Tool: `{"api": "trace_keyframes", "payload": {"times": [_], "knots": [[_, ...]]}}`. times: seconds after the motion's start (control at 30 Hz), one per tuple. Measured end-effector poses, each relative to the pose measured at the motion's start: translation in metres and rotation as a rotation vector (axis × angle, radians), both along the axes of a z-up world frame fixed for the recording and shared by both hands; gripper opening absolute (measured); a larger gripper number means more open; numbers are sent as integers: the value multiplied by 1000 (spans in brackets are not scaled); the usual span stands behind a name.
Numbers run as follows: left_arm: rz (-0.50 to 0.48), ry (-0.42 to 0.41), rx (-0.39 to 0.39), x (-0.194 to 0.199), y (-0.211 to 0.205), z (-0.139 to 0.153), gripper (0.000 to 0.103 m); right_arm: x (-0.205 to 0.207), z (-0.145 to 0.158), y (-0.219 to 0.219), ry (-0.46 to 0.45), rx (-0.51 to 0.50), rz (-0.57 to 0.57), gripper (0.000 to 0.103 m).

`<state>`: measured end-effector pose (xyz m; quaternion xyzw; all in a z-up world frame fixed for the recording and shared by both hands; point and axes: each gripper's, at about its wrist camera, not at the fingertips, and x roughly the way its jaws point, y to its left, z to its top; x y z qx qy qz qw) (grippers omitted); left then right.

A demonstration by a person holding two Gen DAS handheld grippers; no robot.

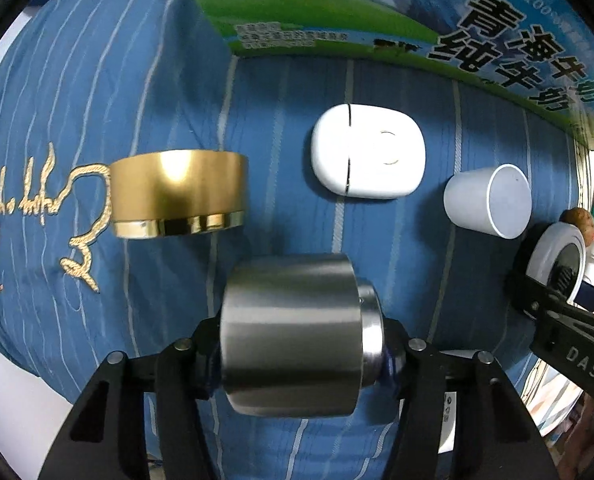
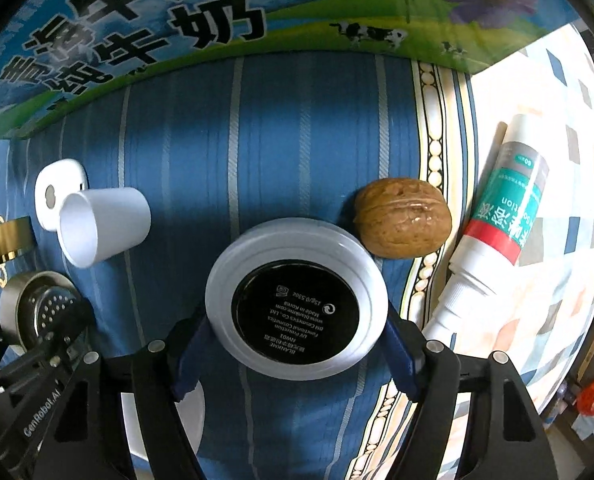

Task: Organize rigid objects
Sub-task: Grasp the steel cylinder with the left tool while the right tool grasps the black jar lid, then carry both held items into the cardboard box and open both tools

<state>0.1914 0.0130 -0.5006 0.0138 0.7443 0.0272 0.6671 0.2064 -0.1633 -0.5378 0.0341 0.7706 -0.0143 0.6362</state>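
Observation:
My left gripper (image 1: 303, 350) is shut on a silver metal cylinder (image 1: 293, 332), held above the blue striped cloth (image 1: 281, 92); it also shows at the left of the right wrist view (image 2: 37, 308), where its perforated end faces me. My right gripper (image 2: 297, 332) is shut on a round white compact (image 2: 297, 300) with a black label, also seen at the right edge of the left wrist view (image 1: 557, 264). A gold ring-shaped lid (image 1: 179, 194), a white oval case (image 1: 369, 152) and a small white cup (image 1: 489, 200) lie on the cloth beyond the cylinder.
A milk carton box (image 1: 377, 12) stands along the far side of the cloth. A walnut (image 2: 403, 218) lies just right of the compact, and a white tube with a teal label (image 2: 497, 220) lies further right on a patterned sheet (image 2: 569, 240).

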Motion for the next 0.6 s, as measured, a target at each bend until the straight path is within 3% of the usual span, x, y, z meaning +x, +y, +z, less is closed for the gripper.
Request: {"api": "trace_keyframes", "payload": {"times": [0.3,0.6], "knots": [[36,-71,-11,-15,-7,45,55,-22,37,-20,-25,97,-1,77],[36,-241,-45,-21,-45,135,55,-29,126,-63,-135,187,53,77]]}}
